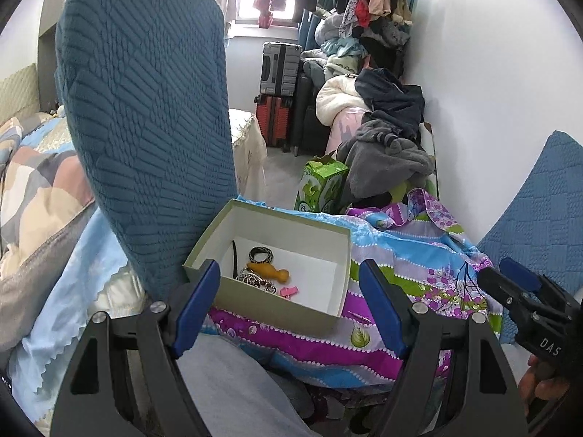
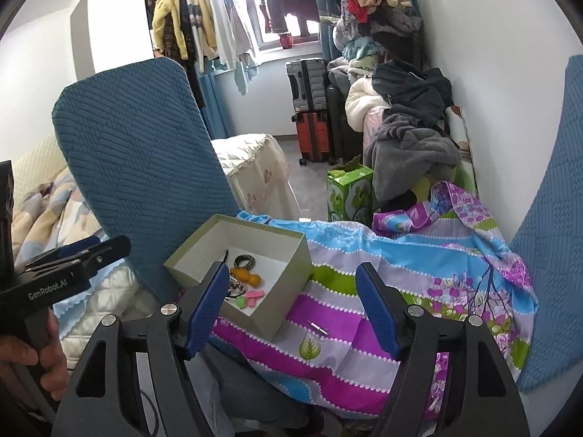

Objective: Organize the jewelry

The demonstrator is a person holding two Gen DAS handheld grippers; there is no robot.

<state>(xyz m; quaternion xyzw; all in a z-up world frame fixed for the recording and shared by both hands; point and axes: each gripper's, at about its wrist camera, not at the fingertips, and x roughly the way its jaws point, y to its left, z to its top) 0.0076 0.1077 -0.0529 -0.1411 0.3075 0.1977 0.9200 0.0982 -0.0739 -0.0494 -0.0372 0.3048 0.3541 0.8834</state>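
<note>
blue-padded left gripper (image 1: 289, 291) and right gripper (image 2: 291, 291) both gape empty above the floral cloth (image 2: 382, 273), past them the open cardboard box (image 1: 339, 276) holding bangles (image 1: 261, 254) and trinkets, blue cushion (image 1: 145, 127) behind.

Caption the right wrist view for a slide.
Open right gripper hovers over a floral cloth, facing an open box of jewelry, a small pin lying outside.
</note>
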